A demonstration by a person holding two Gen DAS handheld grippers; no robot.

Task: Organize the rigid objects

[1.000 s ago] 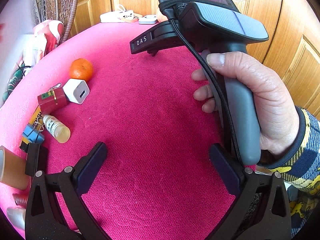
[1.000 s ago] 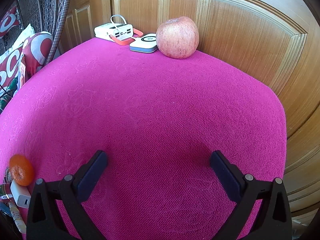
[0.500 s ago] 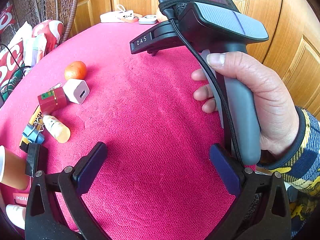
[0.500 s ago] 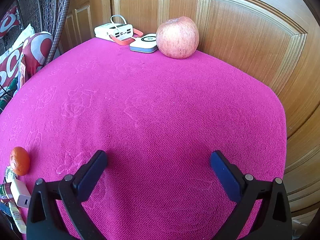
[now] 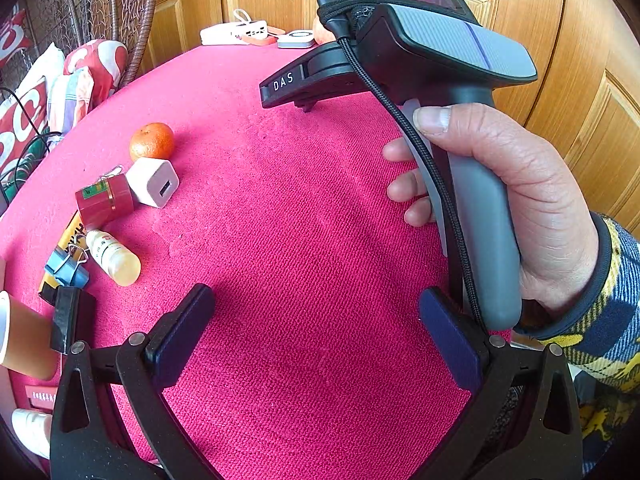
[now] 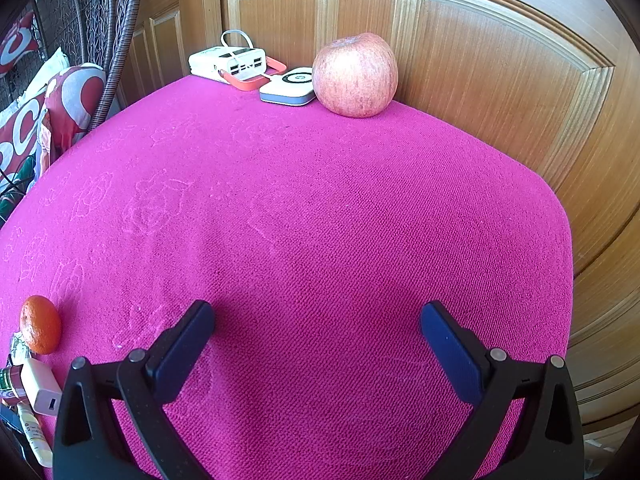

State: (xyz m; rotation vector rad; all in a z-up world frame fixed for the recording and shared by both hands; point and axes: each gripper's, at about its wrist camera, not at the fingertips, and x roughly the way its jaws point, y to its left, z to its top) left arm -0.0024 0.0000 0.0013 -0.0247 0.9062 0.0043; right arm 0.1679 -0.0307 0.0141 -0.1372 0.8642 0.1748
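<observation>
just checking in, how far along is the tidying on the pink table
Nothing looks sorted yet. Both the left claw and right claw are open and empty over bare cloth. Left to do: the orange, white charger, red box and small bottle lie clustered at the left edge; the apple sits at the back.

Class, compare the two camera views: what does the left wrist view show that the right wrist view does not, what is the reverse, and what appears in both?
Only the left wrist view shows the person's right hand holding the right hand-held gripper by its handle, the blue binder clip and the brown cup.

Only the right wrist view shows the whole apple beside the door; the left view hides nearly all of it.

Both show the pink tablecloth, orange, white charger cube, small bottle, white power bank and an open hand-held gripper.
</observation>
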